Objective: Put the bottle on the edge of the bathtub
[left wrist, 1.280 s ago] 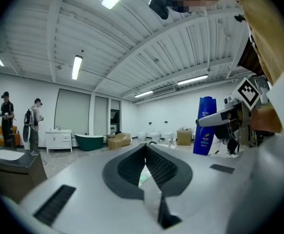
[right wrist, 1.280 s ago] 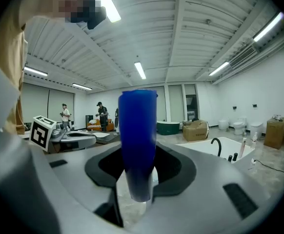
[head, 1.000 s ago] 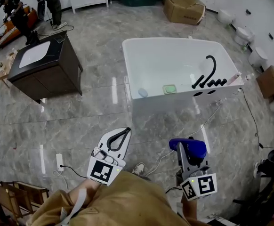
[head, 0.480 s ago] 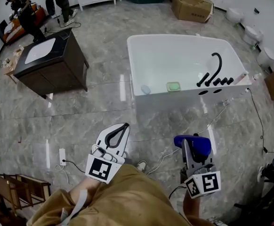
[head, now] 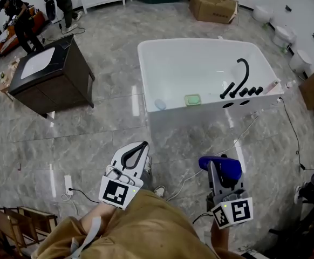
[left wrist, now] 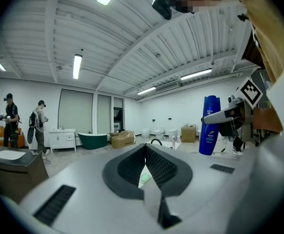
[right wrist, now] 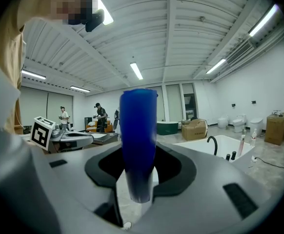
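A white bathtub (head: 144, 74) stands on the marble floor ahead of me, with a black faucet (head: 242, 74) at its right end. A tall blue bottle (head: 222, 167) is upright in my right gripper (head: 220, 178), which is shut on it well short of the tub. In the right gripper view the bottle (right wrist: 138, 130) fills the gap between the jaws, and the tub (right wrist: 215, 147) lies beyond to the right. My left gripper (head: 134, 156) hovers to the left at about the same distance from the tub. It is shut and empty, its jaw tips meeting (left wrist: 145, 148).
A dark vanity with a white basin (head: 52, 74) stands left of the tub. Cables (head: 243, 136) and a power strip (head: 68, 185) lie on the floor. A green pad (head: 192, 99) rests inside the tub. Cardboard boxes (head: 213, 4), toilets (head: 278, 36) and people (head: 16, 20) are further off.
The head view swung slightly, so the tub shifts in frame. Both grippers keep their pose, and the bottle stays gripped.
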Action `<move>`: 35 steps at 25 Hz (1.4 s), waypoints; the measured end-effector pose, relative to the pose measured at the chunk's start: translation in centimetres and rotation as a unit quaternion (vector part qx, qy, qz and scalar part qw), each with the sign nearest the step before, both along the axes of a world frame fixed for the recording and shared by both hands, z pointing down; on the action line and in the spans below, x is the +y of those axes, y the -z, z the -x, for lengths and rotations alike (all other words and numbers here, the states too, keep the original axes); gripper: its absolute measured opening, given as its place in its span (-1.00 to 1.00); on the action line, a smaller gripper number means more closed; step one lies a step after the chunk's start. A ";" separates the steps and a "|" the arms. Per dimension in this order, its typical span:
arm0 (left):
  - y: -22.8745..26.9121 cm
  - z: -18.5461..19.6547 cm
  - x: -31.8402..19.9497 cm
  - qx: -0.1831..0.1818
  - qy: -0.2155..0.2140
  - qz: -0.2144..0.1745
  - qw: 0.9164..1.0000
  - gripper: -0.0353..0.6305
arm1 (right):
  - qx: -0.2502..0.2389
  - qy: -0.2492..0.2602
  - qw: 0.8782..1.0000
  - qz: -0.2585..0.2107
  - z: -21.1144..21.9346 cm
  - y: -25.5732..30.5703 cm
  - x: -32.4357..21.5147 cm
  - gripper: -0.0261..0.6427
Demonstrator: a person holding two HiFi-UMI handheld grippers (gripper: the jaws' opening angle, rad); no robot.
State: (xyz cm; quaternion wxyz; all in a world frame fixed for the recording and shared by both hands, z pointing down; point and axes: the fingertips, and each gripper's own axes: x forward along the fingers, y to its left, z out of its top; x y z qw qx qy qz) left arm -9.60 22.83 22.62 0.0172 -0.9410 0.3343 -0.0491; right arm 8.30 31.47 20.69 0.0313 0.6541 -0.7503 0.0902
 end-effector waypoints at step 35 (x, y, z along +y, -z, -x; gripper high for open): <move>-2.2 -3.1 -26.6 0.046 -0.086 0.063 0.993 -0.87 | 0.033 -0.039 0.997 0.056 2.1 0.8 -24.6 -0.44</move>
